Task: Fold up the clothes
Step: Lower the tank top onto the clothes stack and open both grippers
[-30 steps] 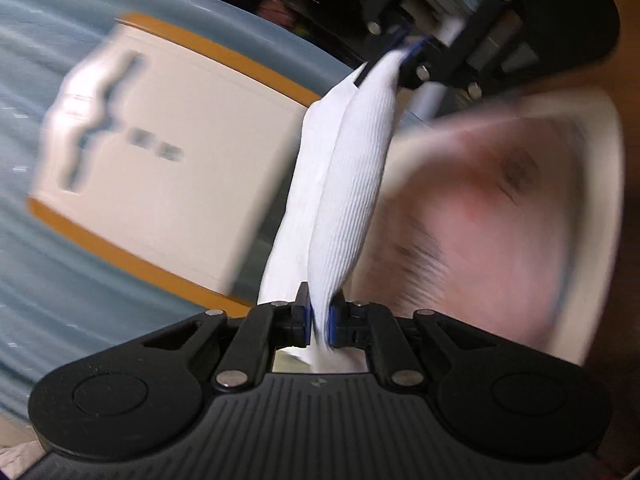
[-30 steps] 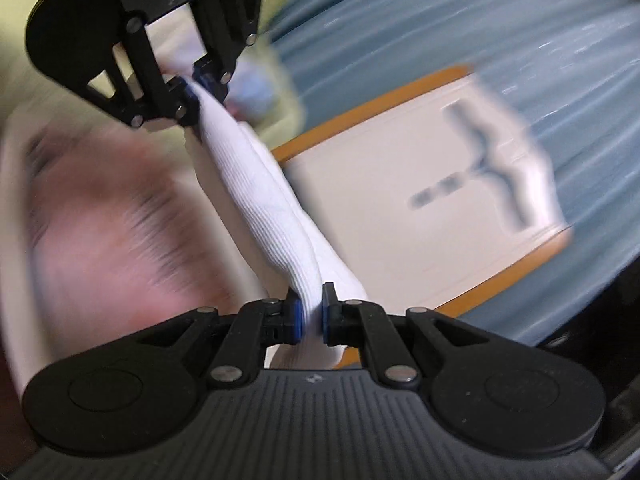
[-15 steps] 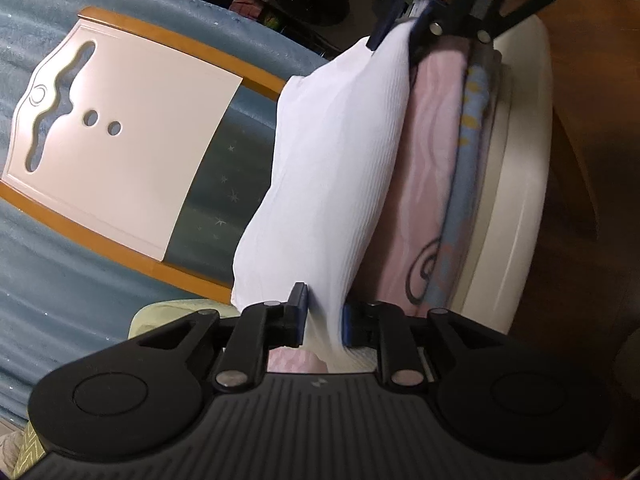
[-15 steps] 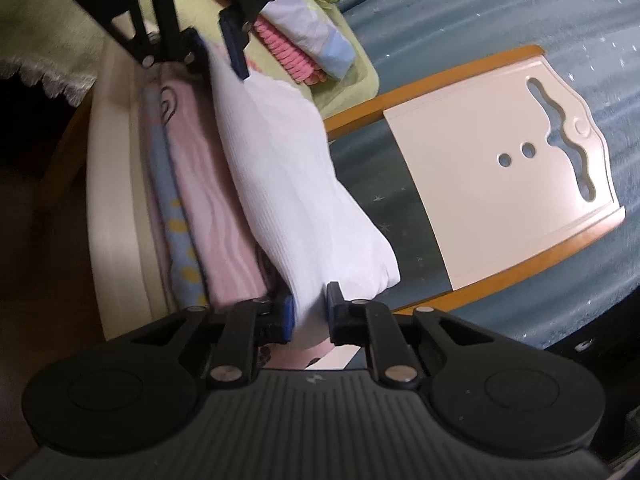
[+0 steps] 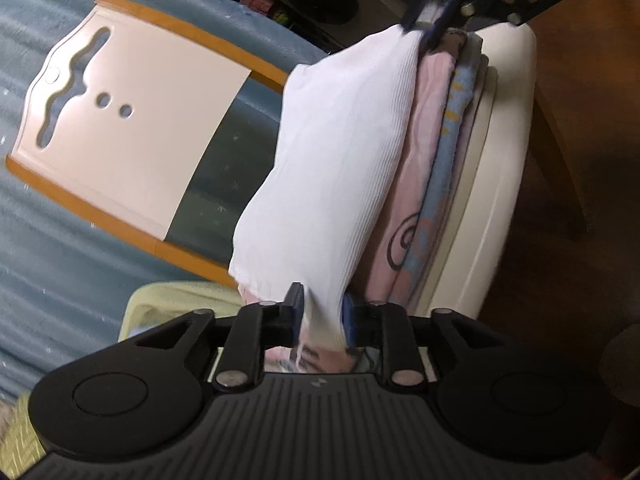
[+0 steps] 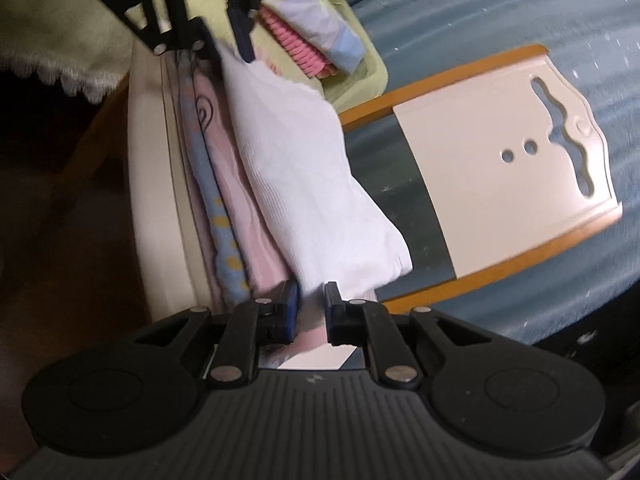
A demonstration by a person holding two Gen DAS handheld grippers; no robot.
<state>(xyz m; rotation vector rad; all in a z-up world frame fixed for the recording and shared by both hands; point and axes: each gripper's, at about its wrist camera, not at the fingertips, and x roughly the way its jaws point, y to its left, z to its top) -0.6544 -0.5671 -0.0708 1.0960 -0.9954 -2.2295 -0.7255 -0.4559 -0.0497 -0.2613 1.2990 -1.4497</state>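
Observation:
A folded white ribbed garment [image 5: 340, 168] lies on top of a stack of folded clothes [image 5: 432, 184], pink and blue, on a cream stool [image 5: 496, 168]. My left gripper [image 5: 320, 316] is at one end of it, jaws parted with the white cloth loose between them. My right gripper [image 6: 311, 304] is at the other end, jaws also parted around the cloth edge. The garment [image 6: 304, 184] and the stack [image 6: 224, 200] show in the right wrist view too, with the left gripper [image 6: 226, 46] at the far end. The right gripper [image 5: 430, 28] shows at the top of the left wrist view.
A white folding board with orange edges [image 5: 132, 136] lies on the blue bedspread [image 5: 52, 248] beside the stool; it also shows in the right wrist view [image 6: 504, 168]. A pale green basket [image 6: 360, 76] holds more clothes. Dark wooden floor [image 5: 560, 280] lies past the stool.
Both grippers carried the white garment from the board onto the stack, laid it flat, and their jaws have opened from a tight pinch.

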